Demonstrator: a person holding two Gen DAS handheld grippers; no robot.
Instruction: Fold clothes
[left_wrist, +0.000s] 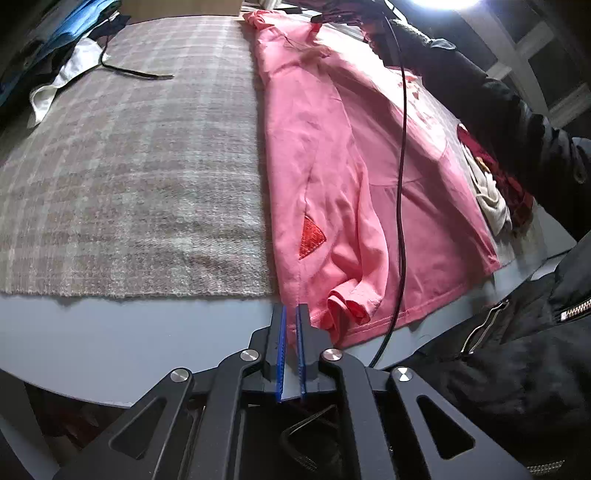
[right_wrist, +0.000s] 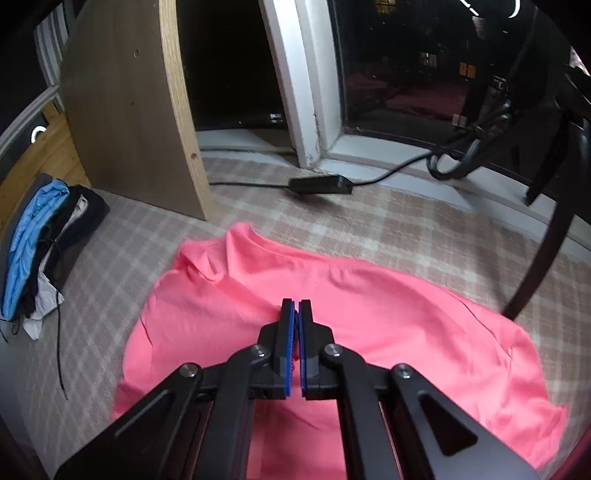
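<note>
**Pink shirt part-folded, both grippers closed at its cloth**

Checked grey-beige blanket covered the work surface, with a window sill and a dark window behind it in the right wrist view. Pink shirt lay on the blanket's right part, hem hanging slightly past the blanket edge toward the person. One side looked folded inward already, sleeve bunched near the hem — my read: first lengthwise fold in progress.

Left gripper sat at the hem corner, pads nearly together. A thin bit of hem seemed pinched between them, but I couldn't confirm the cloth was actually caught. Sensible spot: a corner hold keeps that edge straight while the other end gets moved.

Right gripper pointed down over the shirt's upper back, below the collar, fingers clenched. Whether fabric was nipped between the tips, can't tell; pink showed behind the pads.

Stack of clothes sat at the far left, well apart — probably the pile of other garments. Black cable draped across the shirt; snag risk when lifting.
</note>
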